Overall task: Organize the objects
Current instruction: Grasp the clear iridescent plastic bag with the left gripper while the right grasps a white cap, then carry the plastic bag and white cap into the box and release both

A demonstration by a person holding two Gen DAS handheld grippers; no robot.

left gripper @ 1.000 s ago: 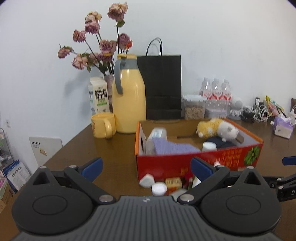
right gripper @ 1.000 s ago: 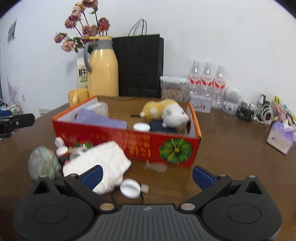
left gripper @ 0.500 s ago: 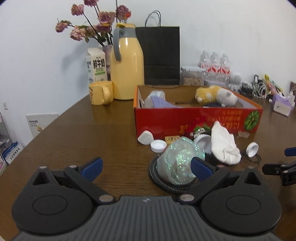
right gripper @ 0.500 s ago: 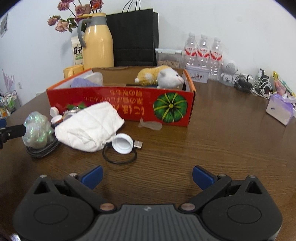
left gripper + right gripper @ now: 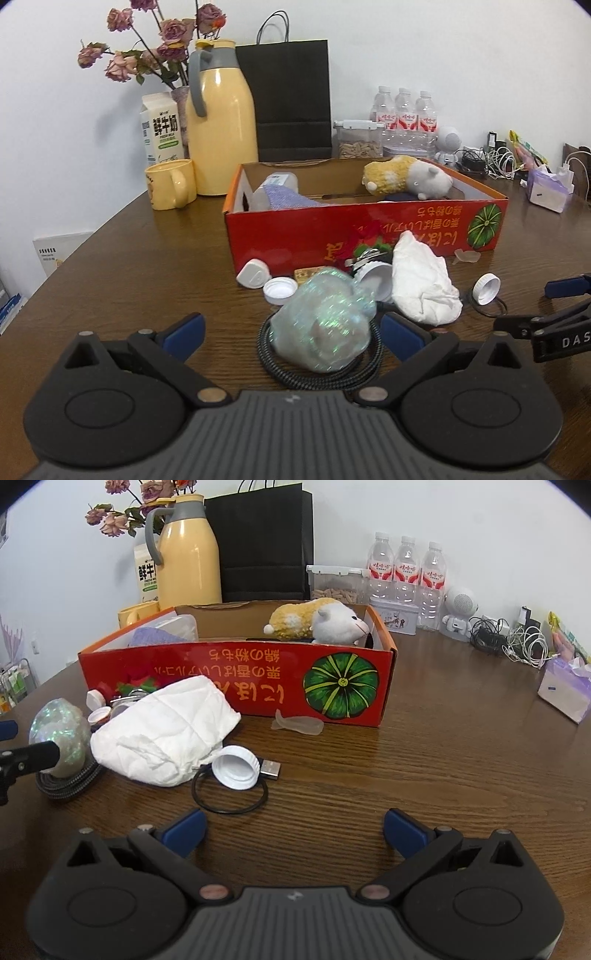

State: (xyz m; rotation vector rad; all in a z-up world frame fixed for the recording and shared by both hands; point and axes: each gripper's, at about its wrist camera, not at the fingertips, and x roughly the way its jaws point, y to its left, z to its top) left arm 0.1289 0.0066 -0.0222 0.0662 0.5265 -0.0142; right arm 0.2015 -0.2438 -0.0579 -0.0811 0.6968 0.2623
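Inside red box (image 5: 236, 672): plush toy (image 5: 317, 622), purple cloth (image 5: 284, 195). Both claws spread wide, empty.

Bare table (image 5: 424, 760) right — clutter (image 5: 166, 731) blocks box (image 5: 236, 679).

Milk carton (image 5: 161, 129) by the yellow flask: 鲜牛奶 in dark chars, small green label below, too small to read; red box (image 5: 236, 681) front wall: orange script printed upside down, not legible w/ certainty; right gripper (image 5: 561, 332) arm in left wrist view: white letters "DAS", cut off at frame edge; 3 water bottles (image 5: 406, 568): red labels, text unreadable.
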